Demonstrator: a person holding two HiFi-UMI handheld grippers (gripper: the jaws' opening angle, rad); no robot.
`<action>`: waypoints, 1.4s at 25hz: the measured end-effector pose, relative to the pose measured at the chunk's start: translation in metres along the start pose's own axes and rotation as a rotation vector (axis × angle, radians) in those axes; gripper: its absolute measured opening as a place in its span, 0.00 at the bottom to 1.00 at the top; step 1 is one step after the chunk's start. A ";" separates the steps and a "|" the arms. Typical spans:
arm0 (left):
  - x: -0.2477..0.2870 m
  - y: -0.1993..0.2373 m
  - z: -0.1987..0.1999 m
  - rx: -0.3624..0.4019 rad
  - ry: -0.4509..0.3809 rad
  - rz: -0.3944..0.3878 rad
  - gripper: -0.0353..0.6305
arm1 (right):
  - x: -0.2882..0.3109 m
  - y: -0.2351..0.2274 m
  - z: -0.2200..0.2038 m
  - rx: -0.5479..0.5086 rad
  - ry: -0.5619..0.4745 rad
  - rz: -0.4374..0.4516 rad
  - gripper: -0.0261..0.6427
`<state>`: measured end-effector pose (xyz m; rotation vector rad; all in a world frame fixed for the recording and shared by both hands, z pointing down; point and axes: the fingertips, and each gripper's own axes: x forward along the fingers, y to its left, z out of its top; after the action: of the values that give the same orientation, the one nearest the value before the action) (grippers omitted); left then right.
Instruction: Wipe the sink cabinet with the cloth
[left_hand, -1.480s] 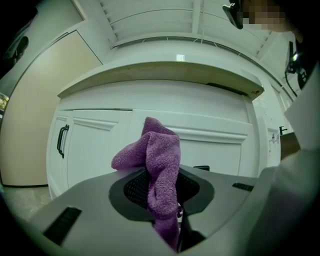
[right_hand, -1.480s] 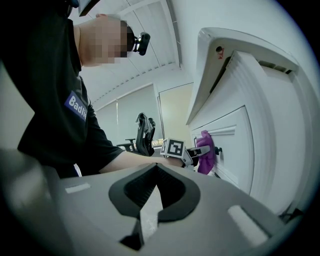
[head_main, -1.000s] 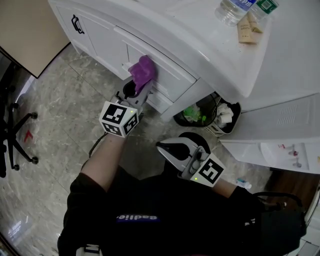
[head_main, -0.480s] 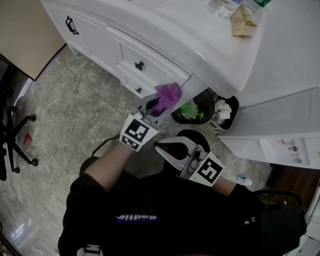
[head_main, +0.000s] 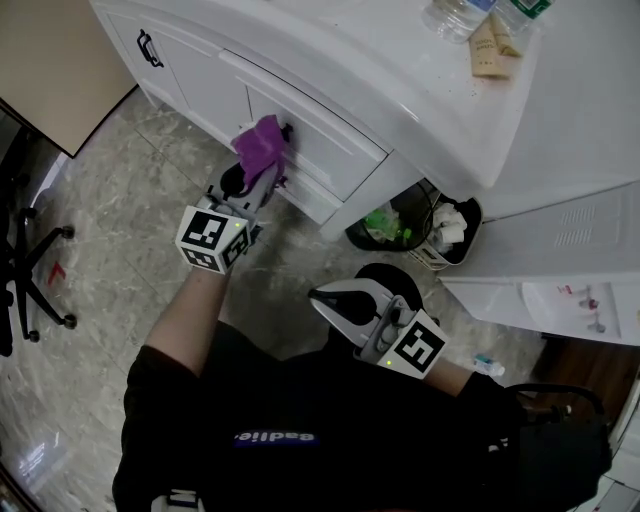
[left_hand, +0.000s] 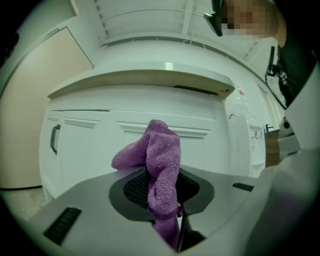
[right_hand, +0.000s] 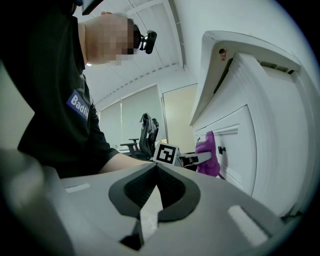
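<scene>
At the drawer fronts of the sink cabinet (head_main: 335, 135), toward 11 o'clock in the head view, the left gripper (head_main: 258, 172) is extended with its jaws clamped on the purple cloth (head_main: 260, 143). The left gripper view confirms it: the cloth is pinched between the pads, with a bunched fold standing above them and a tail hanging below. The bunched fold appears to rest against the white panel, just beside a small dark knob (head_main: 287, 129) at its 3 o'clock. Whether it presses firmly cannot be judged.

The right gripper (head_main: 335, 297) hangs at 6 o'clock, close to the person's body and well apart from the cabinet. Its jaws are pressed together at the tips with nothing between them, and it takes no part in the work.

Assessment: the wiping step is in hand, on the drawer face. The door panel with the dark handle (head_main: 150, 47) at 10 o'clock and the lower drawer show no sign either way of having been covered.

The next move calls for keeping the cloth flat against the panel and sweeping it sideways, steering round the knob so the fold does not snag. A waste bin (head_main: 400, 225) stands on the floor at 3 o'clock of the cloth, near the cabinet's end; a sweep that way should stop short of it.
</scene>
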<state>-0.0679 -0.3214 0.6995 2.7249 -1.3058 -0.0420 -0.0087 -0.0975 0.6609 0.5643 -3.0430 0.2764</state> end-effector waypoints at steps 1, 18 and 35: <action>-0.001 0.023 0.002 -0.006 -0.005 0.052 0.18 | 0.000 0.000 -0.001 0.000 0.003 -0.001 0.03; 0.041 0.066 -0.071 -0.097 0.129 0.188 0.18 | -0.010 -0.008 -0.007 0.021 -0.002 -0.042 0.03; 0.042 -0.116 -0.092 -0.100 0.143 -0.158 0.18 | -0.009 -0.012 0.000 0.027 -0.054 -0.043 0.03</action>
<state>0.0549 -0.2731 0.7781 2.6841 -1.0214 0.0694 0.0043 -0.1055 0.6622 0.6487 -3.0785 0.3058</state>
